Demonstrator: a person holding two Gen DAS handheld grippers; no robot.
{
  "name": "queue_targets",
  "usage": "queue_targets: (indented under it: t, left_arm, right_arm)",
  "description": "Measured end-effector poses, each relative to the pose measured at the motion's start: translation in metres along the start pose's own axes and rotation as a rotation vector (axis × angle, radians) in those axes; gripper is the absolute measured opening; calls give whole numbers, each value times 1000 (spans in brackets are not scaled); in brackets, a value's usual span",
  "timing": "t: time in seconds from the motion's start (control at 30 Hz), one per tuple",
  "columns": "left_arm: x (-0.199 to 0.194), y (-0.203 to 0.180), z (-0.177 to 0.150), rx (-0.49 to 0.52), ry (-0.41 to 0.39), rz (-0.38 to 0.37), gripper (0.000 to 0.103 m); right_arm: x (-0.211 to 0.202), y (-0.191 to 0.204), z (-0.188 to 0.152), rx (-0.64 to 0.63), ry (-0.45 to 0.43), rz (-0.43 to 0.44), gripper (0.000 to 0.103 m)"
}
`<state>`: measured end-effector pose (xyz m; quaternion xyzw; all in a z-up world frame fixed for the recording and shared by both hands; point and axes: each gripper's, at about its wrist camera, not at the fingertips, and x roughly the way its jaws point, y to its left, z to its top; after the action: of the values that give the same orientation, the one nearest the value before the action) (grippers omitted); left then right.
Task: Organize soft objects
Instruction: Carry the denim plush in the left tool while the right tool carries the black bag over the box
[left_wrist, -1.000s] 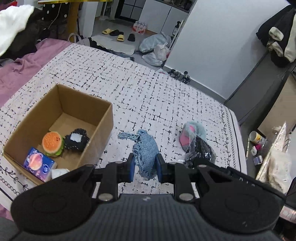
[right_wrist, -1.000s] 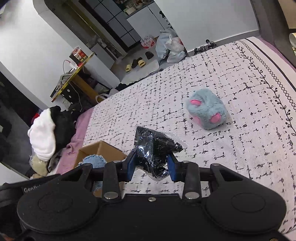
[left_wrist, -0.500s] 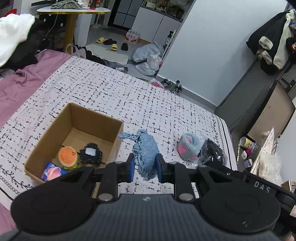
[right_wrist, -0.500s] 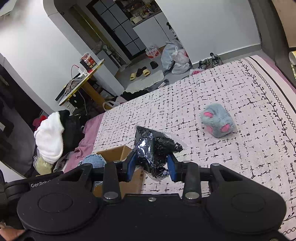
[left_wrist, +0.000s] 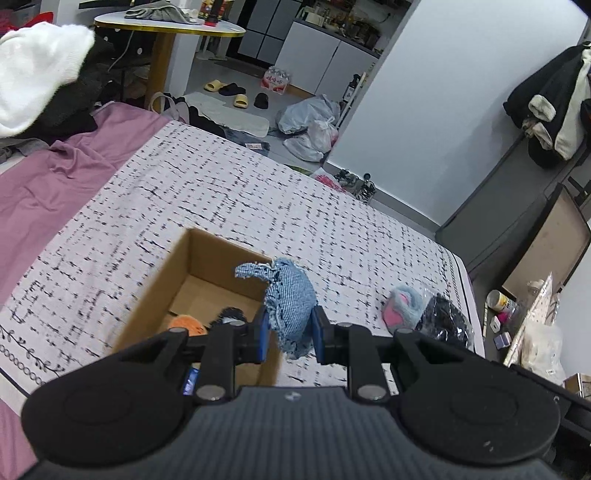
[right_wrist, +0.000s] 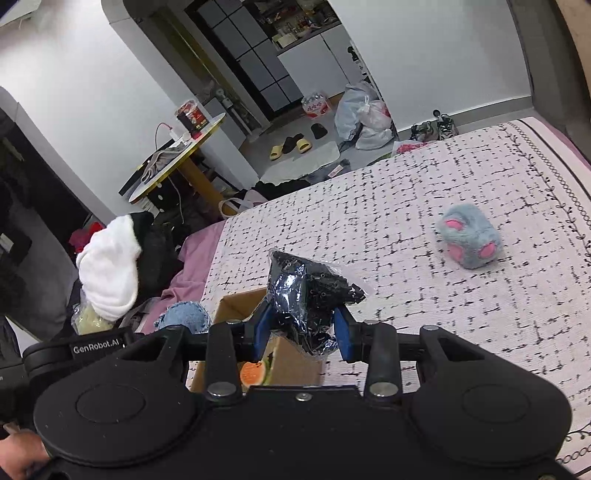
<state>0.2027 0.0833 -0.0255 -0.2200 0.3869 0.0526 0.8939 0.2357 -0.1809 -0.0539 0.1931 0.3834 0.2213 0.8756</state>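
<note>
- Gripping a blue denim piece (left_wrist: 291, 302), my left gripper (left_wrist: 289, 338) has its blue pads pressed against both sides of the cloth; a frayed flap of it sticks out to the left at the top.
- My left hand holds the denim piece in the air, at the near right corner of the cardboard box (left_wrist: 192, 258), which stands open on the bed cover (left_wrist: 221, 199).
- Inside the box I can see an orange burger-like toy (left_wrist: 186, 324) and a dark fuzzy thing (left_wrist: 231, 315) beside it, both partly hidden behind my left fingers.
- My right gripper (right_wrist: 301, 332) is clamped on a black item in a clear crinkly bag (right_wrist: 310, 291); the bag bulges up and out above the pads.
- From the right wrist view the bagged item hangs above the near edge of the box (right_wrist: 236, 304), and the burger toy (right_wrist: 253, 373) shows below my fingers.
- The same view catches the denim piece (right_wrist: 184, 314) to the left, just above the body of my left gripper.
- A grey-blue plush with pink patches (right_wrist: 467, 240) lies alone on the cover, well apart from the box, to the right.
- In the left wrist view that plush (left_wrist: 404, 306) appears just beside the bagged item (left_wrist: 445, 321) held by my right hand.
- Purple bedding (left_wrist: 44, 177) lies left of the patterned cover, with a white and black heap of clothes (left_wrist: 37, 74) beyond it.
</note>
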Motion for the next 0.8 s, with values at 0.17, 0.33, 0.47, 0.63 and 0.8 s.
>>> queue_targets:
  t: [0.17,0.33,0.47,0.63,0.8]
  left_arm:
    - [4,20,10,-9,3,0,22]
    - [15,38,21,-8,17,-3,22]
    - [30,51,27,-17,41,3,22]
    - [50,63,29,-36,81,4,22]
    - [73,74,27,-54,122,13,22]
  right_arm:
    - [14,17,-4,-17,18,-2,36]
    - [27,33,-6,-37,37,-2,36]
    - [38,45,-9,-52,55,1,36]
    - [56,57,-13,-67,90,-1,36]
    - [71,65,-16,-86,118,-12,36]
